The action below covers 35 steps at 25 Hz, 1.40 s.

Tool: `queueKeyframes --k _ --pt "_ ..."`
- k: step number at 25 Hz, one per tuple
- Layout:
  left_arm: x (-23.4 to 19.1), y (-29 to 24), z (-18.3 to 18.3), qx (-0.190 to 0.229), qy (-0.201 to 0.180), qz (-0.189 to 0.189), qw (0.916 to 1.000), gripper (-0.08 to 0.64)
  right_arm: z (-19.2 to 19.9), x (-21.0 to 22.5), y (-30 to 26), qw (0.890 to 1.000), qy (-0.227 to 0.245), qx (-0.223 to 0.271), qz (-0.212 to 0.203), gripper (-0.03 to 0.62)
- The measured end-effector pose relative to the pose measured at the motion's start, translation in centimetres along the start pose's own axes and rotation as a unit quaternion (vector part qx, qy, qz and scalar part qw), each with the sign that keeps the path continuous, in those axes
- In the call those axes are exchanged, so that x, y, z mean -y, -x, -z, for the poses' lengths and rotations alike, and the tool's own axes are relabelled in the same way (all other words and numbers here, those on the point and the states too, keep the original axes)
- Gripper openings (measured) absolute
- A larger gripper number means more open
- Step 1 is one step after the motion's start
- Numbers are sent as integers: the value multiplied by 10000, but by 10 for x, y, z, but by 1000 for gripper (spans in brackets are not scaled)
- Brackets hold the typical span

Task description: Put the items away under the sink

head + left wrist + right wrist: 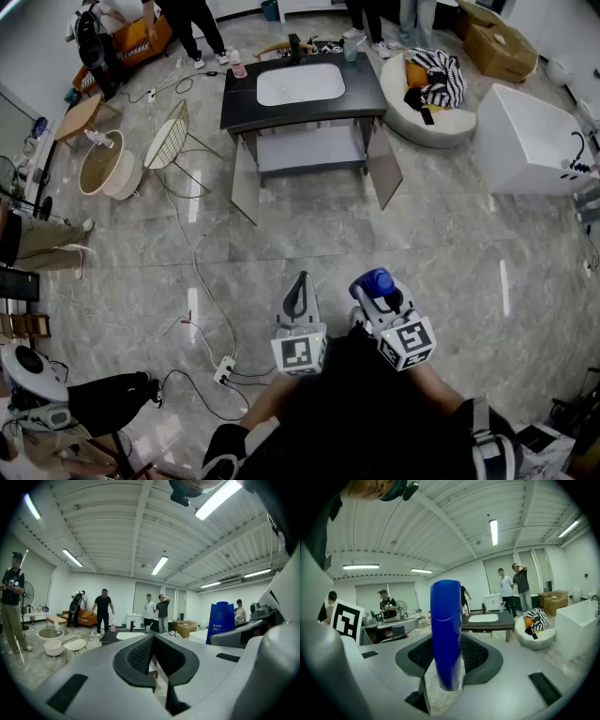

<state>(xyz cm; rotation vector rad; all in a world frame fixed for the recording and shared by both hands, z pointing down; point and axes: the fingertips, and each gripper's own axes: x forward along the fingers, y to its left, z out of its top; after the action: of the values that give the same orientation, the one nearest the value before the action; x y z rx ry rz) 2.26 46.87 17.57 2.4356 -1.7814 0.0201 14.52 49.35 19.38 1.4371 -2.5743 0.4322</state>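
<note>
Carry step. Your right gripper (pixel 379 292) clamps a blue bottle (pixel 446 630) upright between its pads. Your left gripper (pixel 153 641) is closed on nothing. The sink vanity (pixel 242 111) stands well ahead, doors swung open. Next, likely: walk up, crouch, and set the bottle on its lower shelf (pixel 309 150).

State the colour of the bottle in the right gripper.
Blue; the bottle shows best in the right gripper view.

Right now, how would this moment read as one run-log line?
left gripper: shut, empty | right gripper: shut on blue bottle | sink cabinet: ahead, doors open
</note>
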Motion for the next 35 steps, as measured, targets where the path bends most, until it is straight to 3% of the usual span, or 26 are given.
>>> queueKeyframes --k 11,35 --pt "-10 -9 1 -13 64 57 10000 15 -3 0 -13 10000 47 16 57 158" --pt "-95 -7 10 -77 165 297 9994 15 1 -59 -82 9996 -103 66 266 157"
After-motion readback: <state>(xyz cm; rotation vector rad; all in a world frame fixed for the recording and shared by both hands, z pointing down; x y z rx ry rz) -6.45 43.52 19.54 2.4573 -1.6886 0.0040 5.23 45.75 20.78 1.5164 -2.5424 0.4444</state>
